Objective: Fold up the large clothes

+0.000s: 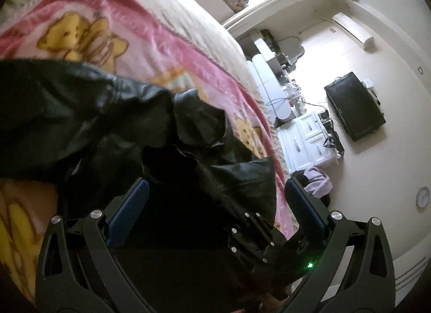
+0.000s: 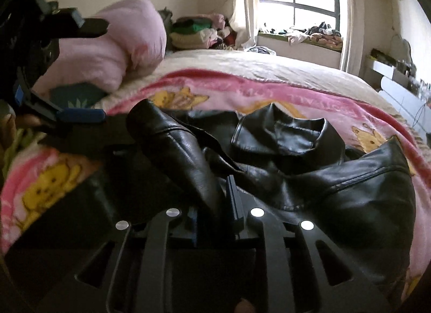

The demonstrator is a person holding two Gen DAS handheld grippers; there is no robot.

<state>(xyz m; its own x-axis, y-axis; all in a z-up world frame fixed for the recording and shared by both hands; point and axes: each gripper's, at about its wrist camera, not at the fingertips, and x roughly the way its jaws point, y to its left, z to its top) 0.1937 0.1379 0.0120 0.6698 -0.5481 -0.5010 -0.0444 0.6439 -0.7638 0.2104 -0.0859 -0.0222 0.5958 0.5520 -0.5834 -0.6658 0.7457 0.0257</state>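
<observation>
1. Two sets of tongs work over one black leather jacket, which lies rumpled on the pink bear-print blanket covering the bed.
2. Right wrist view: the right tongs sit bottom centre, nearly together, and a sleeve of the jacket runs down into the narrow gap. They look clamped on its end.
3. That sleeve's long axis climbs from the right tongs up and left, while the collar lies beyond, right of centre.
4. Left wrist view: the left tongs stand wide apart, blue pads showing, and a fold of jacket lies between them without being pinched.
5. In the right wrist view the left tongs show at the far left edge, beside the jacket.
6. My read: the right hand is nearer, already on the sleeve, so the fold turns on carrying it across the body toward the frame's right.
</observation>
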